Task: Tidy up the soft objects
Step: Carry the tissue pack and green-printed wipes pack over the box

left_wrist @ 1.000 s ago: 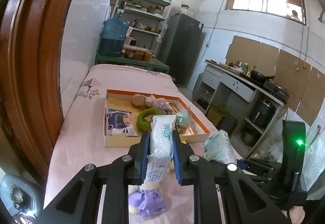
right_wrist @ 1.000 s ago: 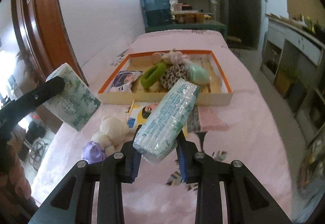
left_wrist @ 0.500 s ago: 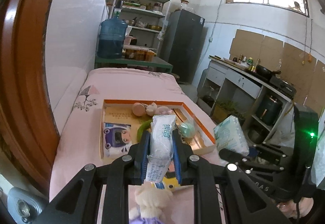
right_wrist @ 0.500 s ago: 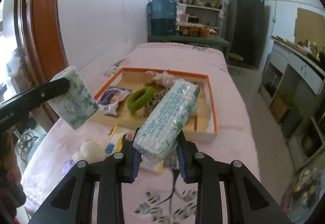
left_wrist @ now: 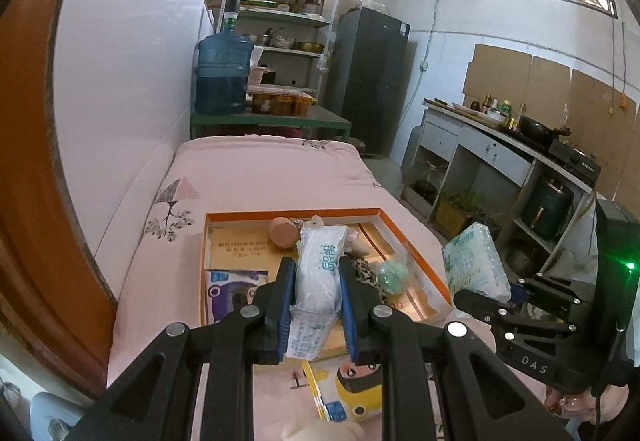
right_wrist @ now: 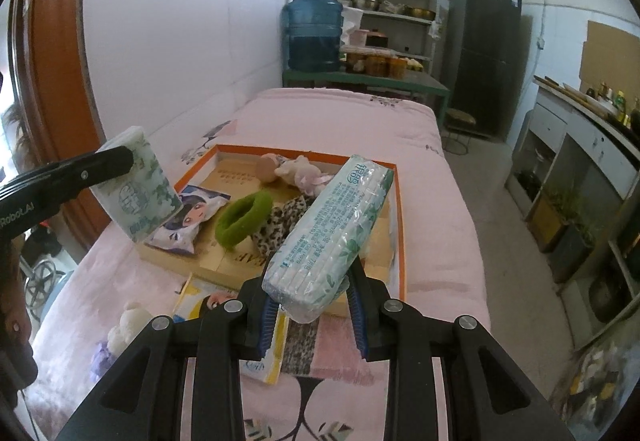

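Note:
My left gripper [left_wrist: 316,281] is shut on a white tissue pack [left_wrist: 318,273] and holds it in the air above the near left part of the orange-rimmed tray [left_wrist: 412,255]. It also shows in the right wrist view [right_wrist: 136,185]. My right gripper [right_wrist: 312,301] is shut on a longer green-printed tissue pack [right_wrist: 332,233], held above the tray's [right_wrist: 400,241] near right edge; this pack also shows in the left wrist view [left_wrist: 474,269]. In the tray lie a green ring [right_wrist: 244,217], a leopard-print cloth [right_wrist: 280,221], a printed packet [right_wrist: 188,217] and a small doll [right_wrist: 296,171].
The tray sits on a pink bed [right_wrist: 340,117]. In front of it lie a cartoon packet [left_wrist: 348,393] and a white plush with purple cloth [right_wrist: 120,333]. A white wall runs along the left; a counter [left_wrist: 500,157] stands across the aisle on the right.
Both grippers have risen and moved forward toward the tray, each still holding its tissue pack. The plush and cartoon packet have slid lower in the views.

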